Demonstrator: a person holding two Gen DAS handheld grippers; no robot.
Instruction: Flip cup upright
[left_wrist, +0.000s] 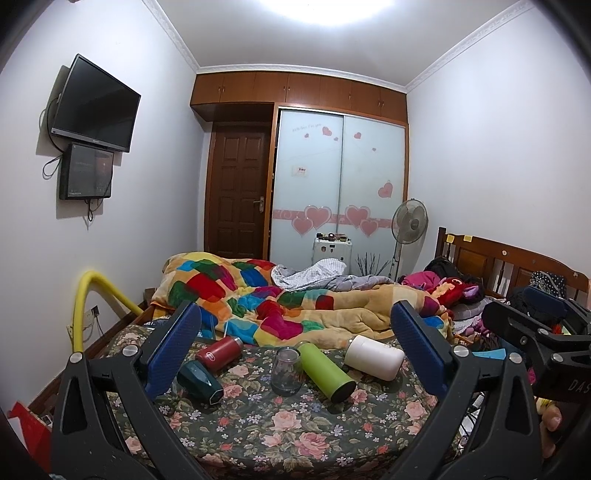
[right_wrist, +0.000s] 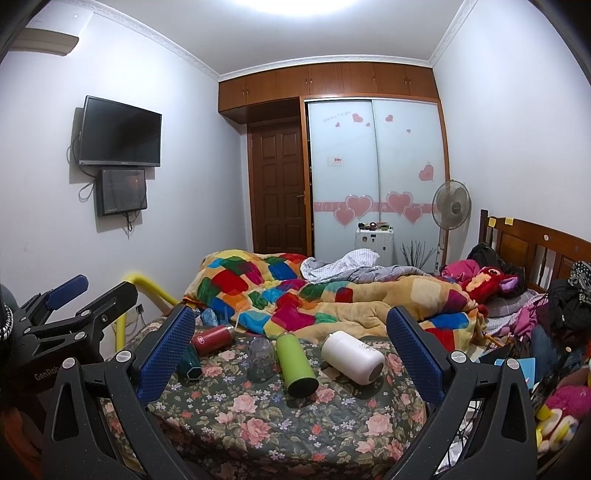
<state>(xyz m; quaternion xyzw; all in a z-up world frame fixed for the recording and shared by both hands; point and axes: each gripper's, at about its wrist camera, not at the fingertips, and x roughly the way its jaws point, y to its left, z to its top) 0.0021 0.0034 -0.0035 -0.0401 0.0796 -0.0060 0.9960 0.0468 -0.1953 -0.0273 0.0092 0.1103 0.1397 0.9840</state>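
Several cups lie on the floral bedsheet (left_wrist: 280, 435). A clear glass cup (left_wrist: 286, 371) stands mouth down in the middle; it also shows in the right wrist view (right_wrist: 261, 359). A green bottle (left_wrist: 325, 371) (right_wrist: 295, 365), a white cup (left_wrist: 373, 357) (right_wrist: 352, 356), a red bottle (left_wrist: 218, 353) (right_wrist: 212, 338) and a dark teal cup (left_wrist: 199, 380) (right_wrist: 189, 363) lie on their sides. My left gripper (left_wrist: 295, 350) is open and empty, short of the cups. My right gripper (right_wrist: 291, 350) is open and empty, also short of them.
A colourful patchwork quilt (left_wrist: 266, 299) is heaped behind the cups. Clothes and a red plush toy (right_wrist: 491, 282) pile at the right by the wooden headboard (right_wrist: 535, 243). A yellow pipe (left_wrist: 83, 306) stands at the left. The floral sheet (right_wrist: 258, 424) lies in front.
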